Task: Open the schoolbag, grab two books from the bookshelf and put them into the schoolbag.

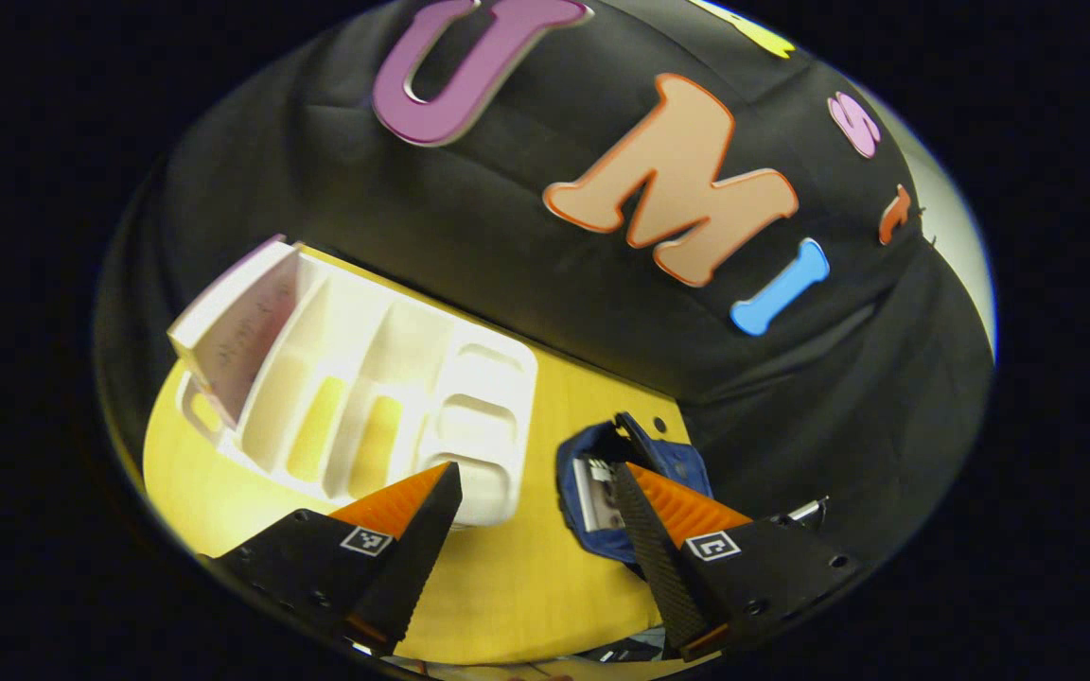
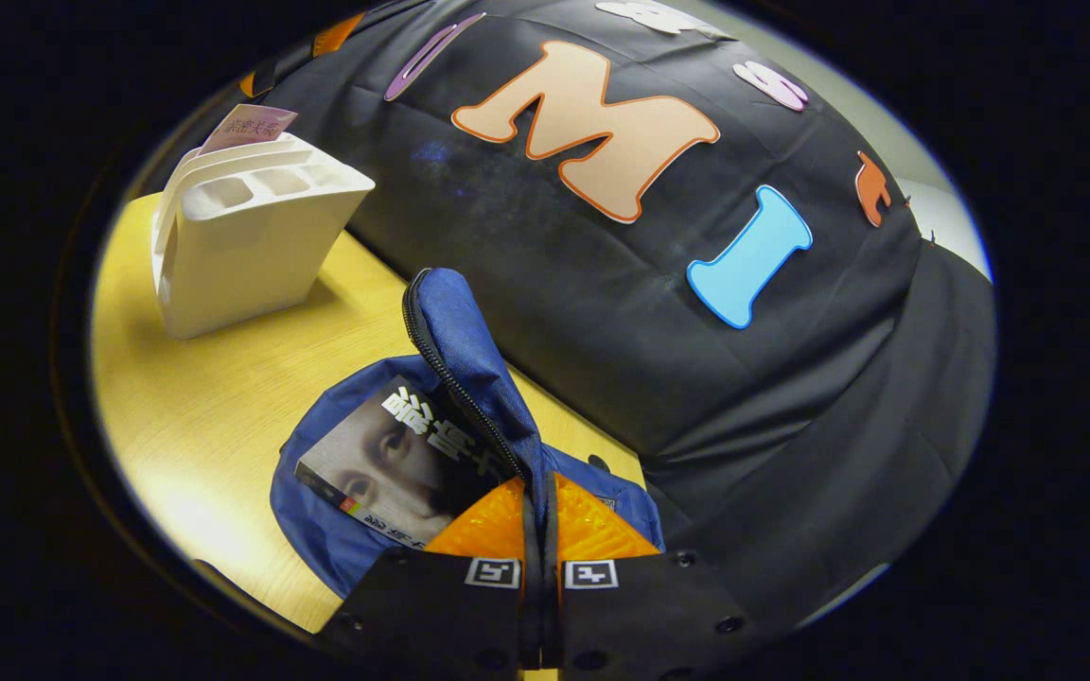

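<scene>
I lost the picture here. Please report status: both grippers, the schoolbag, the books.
Left hand-held gripper open, empty. Right hand-held gripper shut on schoolbag flap, holding it up. One book in schoolbag, one in bookshelf. Nothing in the way.

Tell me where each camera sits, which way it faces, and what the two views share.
Left gripper view: rides the left claw, looking down over the yellow table at the white bookshelf and blue schoolbag; its own open fingers show below.
Right gripper view: rides the right claw, close above the schoolbag, a book inside; its fingers are shut on the bag's flap.
Shared: table, bookshelf, schoolbag.
</scene>
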Available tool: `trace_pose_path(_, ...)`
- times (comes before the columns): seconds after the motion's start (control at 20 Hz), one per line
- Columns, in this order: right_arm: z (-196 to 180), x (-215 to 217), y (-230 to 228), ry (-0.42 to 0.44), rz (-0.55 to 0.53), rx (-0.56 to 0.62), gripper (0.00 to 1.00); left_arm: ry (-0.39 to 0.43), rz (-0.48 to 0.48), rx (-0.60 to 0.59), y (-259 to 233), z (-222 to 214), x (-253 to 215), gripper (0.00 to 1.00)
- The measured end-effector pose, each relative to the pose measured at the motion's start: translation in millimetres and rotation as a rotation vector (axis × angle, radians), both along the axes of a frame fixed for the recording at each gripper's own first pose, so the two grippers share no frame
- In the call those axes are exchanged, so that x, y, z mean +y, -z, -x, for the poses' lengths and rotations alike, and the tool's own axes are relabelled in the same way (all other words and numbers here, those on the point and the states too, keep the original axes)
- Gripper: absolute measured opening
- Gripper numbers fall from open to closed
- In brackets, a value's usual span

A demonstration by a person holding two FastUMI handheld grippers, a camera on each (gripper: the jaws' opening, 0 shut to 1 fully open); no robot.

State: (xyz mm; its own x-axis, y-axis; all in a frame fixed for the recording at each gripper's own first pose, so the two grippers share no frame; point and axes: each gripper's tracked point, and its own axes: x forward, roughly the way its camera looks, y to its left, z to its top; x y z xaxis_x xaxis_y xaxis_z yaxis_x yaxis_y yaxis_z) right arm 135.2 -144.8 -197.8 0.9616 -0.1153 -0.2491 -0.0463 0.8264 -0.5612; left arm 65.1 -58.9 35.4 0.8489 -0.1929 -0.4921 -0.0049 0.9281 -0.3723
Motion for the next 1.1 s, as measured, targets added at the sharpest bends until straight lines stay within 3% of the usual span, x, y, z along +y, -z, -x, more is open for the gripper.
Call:
trace_pose_path(0.15,-0.3,-2.2,-0.6,0.006,-0.017,0.0,0.02,-0.093,-0.105,0.046,1.2,22.7,69.5,0.96)
trace_pose_path(0.45,1.5,-5.5,-0.5,0.014,-0.041,0.005,0.04,-0.177,-0.202,0.2,7.9,38.4,141.5,0.96)
trace_pose_path(0.7,3.5,-4.9,0.3,0.024,-0.057,0.02,0.04,-0.164,-0.311,0.278,0.2,19.1,192.2,0.96)
trace_pose_path(0.9,4.0,-3.9,3.7,0.041,-0.075,0.04,0.04,-0.121,-0.467,0.297,0.1,-21.1,220.7,0.95)
trace_pose_path(1.1,-2.9,-1.6,6.4,0.058,-0.075,0.055,0.04,-0.054,-0.475,0.366,17.7,-42.2,214.9,0.95)
